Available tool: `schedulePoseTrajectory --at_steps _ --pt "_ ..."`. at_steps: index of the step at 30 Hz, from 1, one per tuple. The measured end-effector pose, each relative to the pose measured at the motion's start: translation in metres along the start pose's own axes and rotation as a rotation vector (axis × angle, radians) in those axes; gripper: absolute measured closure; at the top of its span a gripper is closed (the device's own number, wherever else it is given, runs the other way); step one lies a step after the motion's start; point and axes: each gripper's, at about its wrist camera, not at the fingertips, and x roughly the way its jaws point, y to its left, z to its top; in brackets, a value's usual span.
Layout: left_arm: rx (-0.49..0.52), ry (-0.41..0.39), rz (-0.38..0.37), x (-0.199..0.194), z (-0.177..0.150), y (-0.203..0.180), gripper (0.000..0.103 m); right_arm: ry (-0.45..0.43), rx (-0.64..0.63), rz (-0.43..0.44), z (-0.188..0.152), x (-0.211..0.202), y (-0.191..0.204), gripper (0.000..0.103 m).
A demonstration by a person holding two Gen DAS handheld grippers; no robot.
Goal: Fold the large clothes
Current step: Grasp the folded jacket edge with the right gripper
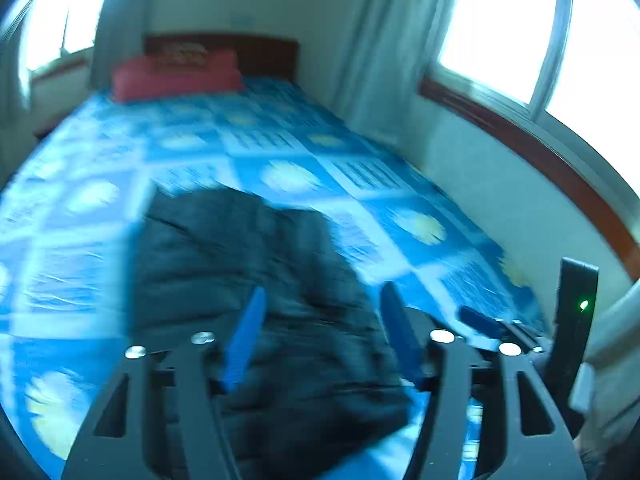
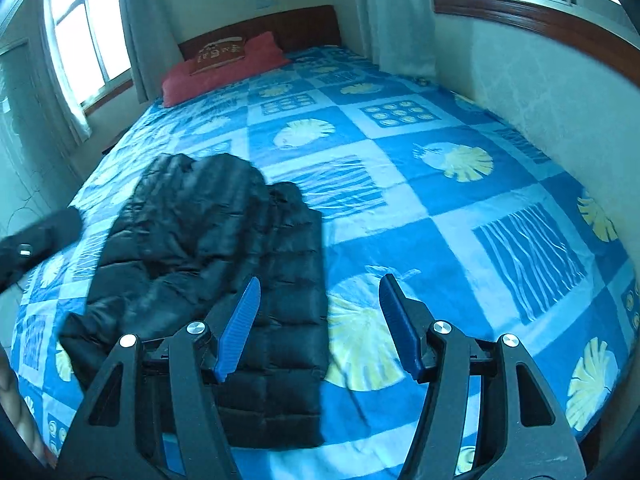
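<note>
One black jacket (image 2: 224, 276), one bed (image 2: 440, 248), two open tongs.

One black puffer jacket (image 2: 224, 264) lies on one bed (image 2: 440, 216). One red pillow (image 2: 224, 70) sits by the headboard (a patterned cushion (image 2: 220, 55) on top). Two windows show, and two tongs: left tongs (image 1: 320, 320), right tongs (image 2: 320, 312).

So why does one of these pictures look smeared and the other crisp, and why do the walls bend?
Left wrist view: motion blur smears the black jacket and bedspread. Right wrist view: sharp. Both: the fisheye lens curves straight edges, and the windows are blown out white.
</note>
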Motion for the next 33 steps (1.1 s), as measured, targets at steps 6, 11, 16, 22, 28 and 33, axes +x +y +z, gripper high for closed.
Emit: schedulePoseTrajectory --at_steps 6,11,16,22,28,33 --pt "-0.109 0.031 0.181 0.007 -0.023 0.094 0.039 0.05 -0.004 0.094 0.016 0.033 0.038 0.023" --pt "-0.226 0.105 0.183 0.031 -0.054 0.139 0.039 0.199 -0.036 0.08 0.015 0.081 0.052 0.019" --pt "-0.248 0.096 0.115 0.034 -0.058 0.137 0.039 0.203 -0.043 0.087 0.012 0.091 0.045 0.077" --pt "-0.141 0.125 0.052 0.061 -0.056 0.102 0.039 0.226 -0.002 0.052 0.004 0.121 0.007 0.079" --pt "-0.067 0.144 0.127 0.103 -0.069 0.084 0.039 0.227 0.025 0.072 -0.007 0.142 -0.009 0.081" --pt "-0.067 0.136 0.107 0.086 -0.068 0.088 0.039 0.2 0.007 0.037 0.0 0.119 -0.005 0.069"
